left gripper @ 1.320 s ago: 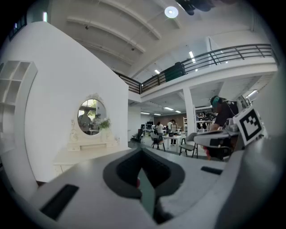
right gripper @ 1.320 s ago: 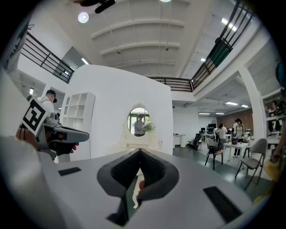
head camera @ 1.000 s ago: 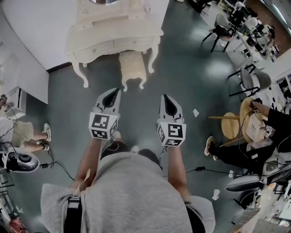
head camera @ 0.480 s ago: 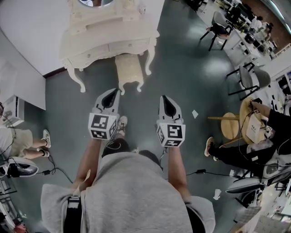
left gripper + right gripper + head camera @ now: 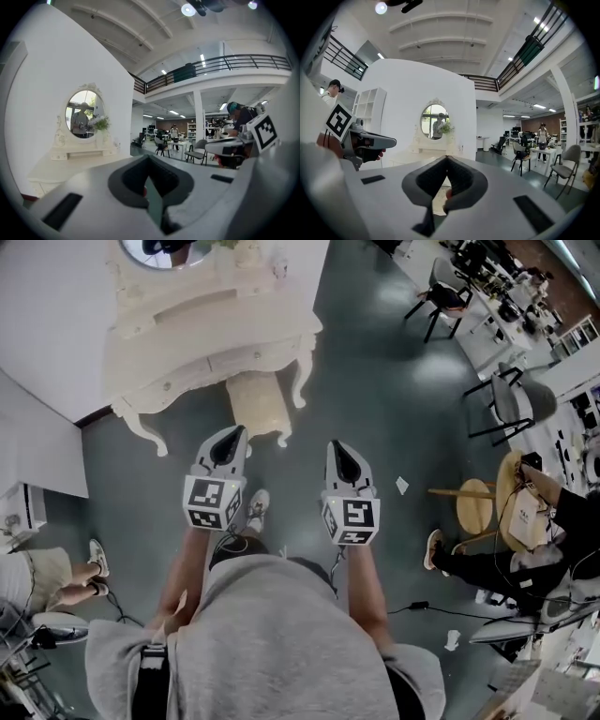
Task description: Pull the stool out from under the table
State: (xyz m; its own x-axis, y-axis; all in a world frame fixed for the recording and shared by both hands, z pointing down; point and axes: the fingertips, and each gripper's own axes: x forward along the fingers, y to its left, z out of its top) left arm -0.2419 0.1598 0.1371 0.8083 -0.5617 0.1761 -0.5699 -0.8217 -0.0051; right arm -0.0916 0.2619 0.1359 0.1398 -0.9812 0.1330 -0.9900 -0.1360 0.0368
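A cream upholstered stool stands on the grey floor, its far half tucked under the cream dressing table with an oval mirror. Both grippers are held side by side short of it and touch nothing. The left gripper points at the stool's near edge, jaws shut and empty. To the stool's right, the right gripper is also shut and empty. In the left gripper view the shut jaws face the dressing table. The right gripper faces the mirror in its own view.
A white partition wall stands behind and left of the table. A round wooden stool and a seated person are at the right, office chairs beyond. Another person's legs show at the left. Paper scraps lie on the floor.
The table and stool have come nearer and shifted left in the head view as the person walks forward. Both grippers keep their pose, shut.
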